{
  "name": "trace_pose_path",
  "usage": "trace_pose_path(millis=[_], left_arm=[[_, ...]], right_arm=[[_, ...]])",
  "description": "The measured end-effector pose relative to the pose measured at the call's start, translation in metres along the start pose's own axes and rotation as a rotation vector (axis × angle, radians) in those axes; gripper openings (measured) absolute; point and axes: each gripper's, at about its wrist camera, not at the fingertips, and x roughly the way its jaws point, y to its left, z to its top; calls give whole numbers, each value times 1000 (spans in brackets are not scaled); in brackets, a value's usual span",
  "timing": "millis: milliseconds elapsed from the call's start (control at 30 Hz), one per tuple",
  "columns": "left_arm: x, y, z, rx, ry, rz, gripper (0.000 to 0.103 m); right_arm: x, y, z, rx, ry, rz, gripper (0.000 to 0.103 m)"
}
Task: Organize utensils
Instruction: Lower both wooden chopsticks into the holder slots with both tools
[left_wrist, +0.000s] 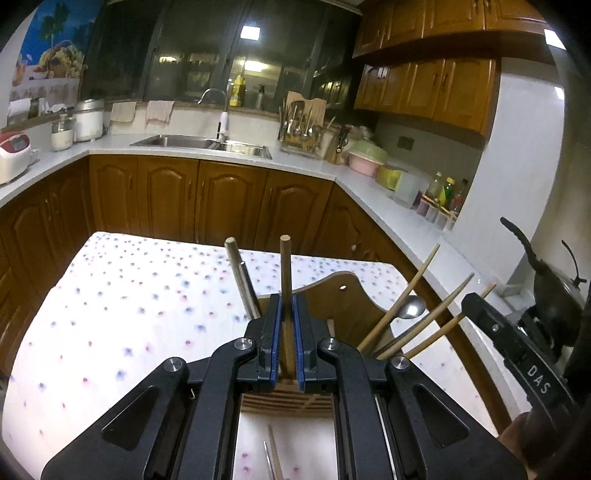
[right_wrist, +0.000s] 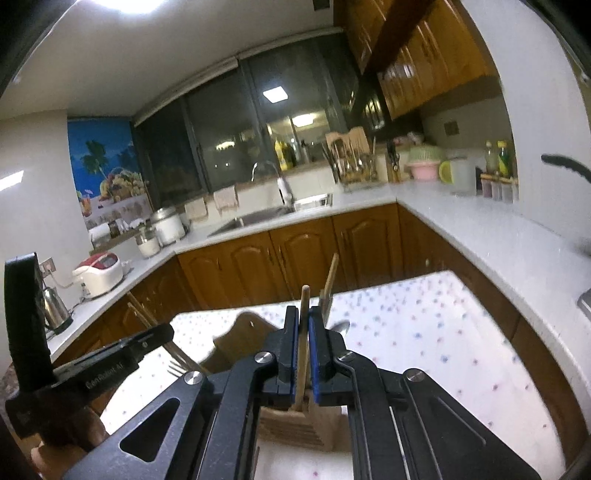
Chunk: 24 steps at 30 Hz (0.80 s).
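Observation:
My left gripper (left_wrist: 287, 306) is shut on a dark wooden chopstick (left_wrist: 285, 266) that stands upright in a wooden utensil holder (left_wrist: 351, 295) on the dotted tablecloth (left_wrist: 129, 295). A second stick with a metal piece (left_wrist: 242, 277) leans just left of it. Light bamboo chopsticks (left_wrist: 406, 295) and a metal spoon (left_wrist: 410, 307) lean in the holder's right part. My right gripper (right_wrist: 303, 317) is shut on a light wooden chopstick (right_wrist: 303, 332) over the holder (right_wrist: 295, 424). The left gripper's body (right_wrist: 110, 362) shows at the left of the right wrist view.
A fork (right_wrist: 173, 365) lies on the cloth (right_wrist: 424, 332) near the holder. Thin utensils (left_wrist: 271, 454) lie on the cloth under my left gripper. Kitchen counters (left_wrist: 406, 218), a sink (left_wrist: 207, 142) and a kettle (left_wrist: 554, 295) surround the table.

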Motion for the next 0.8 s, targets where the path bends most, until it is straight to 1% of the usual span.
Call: trace_pose_path(millis=[667, 700, 767, 800], left_arm=[[1, 3, 0, 6, 15, 2, 6], [1, 2, 0, 7, 16, 3, 6], [1, 2, 0, 7, 24, 2, 6], [0, 2, -2, 4, 27, -1, 6]], right_arm=[[-2, 1, 2, 5, 3, 0, 5], [-3, 1, 3, 7, 3, 0, 6], [-2, 0, 2, 11, 4, 2, 10], [-2, -1, 2, 17, 5, 1, 10]])
